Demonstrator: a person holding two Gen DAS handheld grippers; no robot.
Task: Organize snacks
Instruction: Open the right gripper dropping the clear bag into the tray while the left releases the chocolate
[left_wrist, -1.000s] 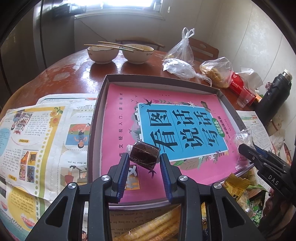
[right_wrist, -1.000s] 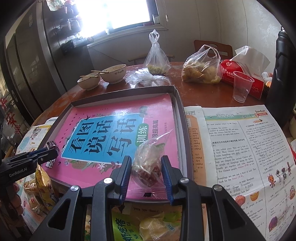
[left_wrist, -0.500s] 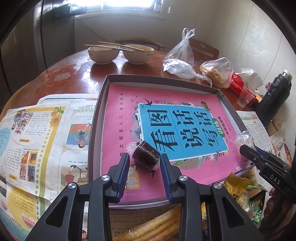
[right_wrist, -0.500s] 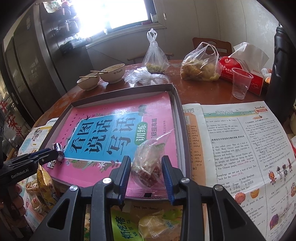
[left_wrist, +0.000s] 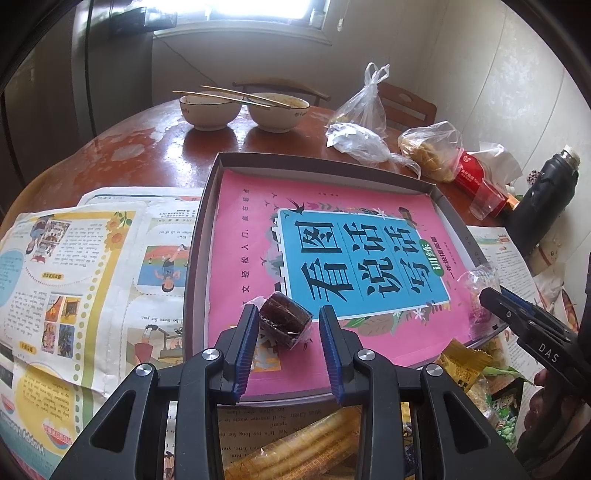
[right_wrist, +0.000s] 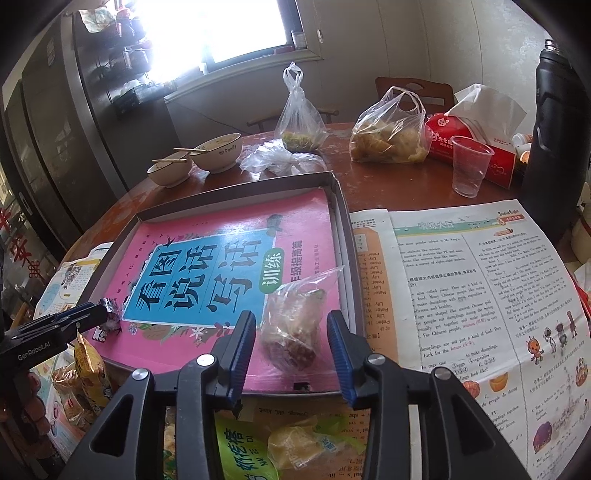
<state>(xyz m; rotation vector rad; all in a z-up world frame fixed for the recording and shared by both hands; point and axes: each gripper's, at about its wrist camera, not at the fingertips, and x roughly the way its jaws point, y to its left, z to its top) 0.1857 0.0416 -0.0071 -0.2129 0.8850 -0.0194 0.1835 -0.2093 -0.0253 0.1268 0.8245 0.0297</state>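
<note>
Drop-off step. Right tool jaws just opening, clear snack bag loose between them, lying in tray. Left tool parted around dark wrapped sweet, also tray-side. Next: lift clear, fetch more snacks.

Clear snack bag between parted right gripper fingers

Yellow snack pack behind fingers
</note>
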